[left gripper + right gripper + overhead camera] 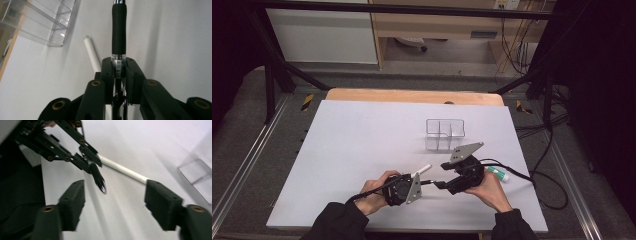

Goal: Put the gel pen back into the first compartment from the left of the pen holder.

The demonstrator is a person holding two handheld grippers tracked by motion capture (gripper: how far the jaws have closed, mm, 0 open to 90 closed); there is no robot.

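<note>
Black pen [119, 32] — clamped between the pressed-together jaws of the left gripper [119, 65], its rubber grip and metal tip projecting forward above the white table [362, 140]. Right gripper [115, 200] faces that tip with jaws spread wide, nothing between them. White marker [92, 53] lies just beside the pen; clear divided organizer [445, 134] stands farther off — beyond both.

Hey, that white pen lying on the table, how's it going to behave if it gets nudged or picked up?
The white pen looks round and smooth, so a sideways nudge would probably roll it across the flat white table. It appears thin and straight, likely stiff and light. Its glossy barrel may slip in a loose grip.
</note>
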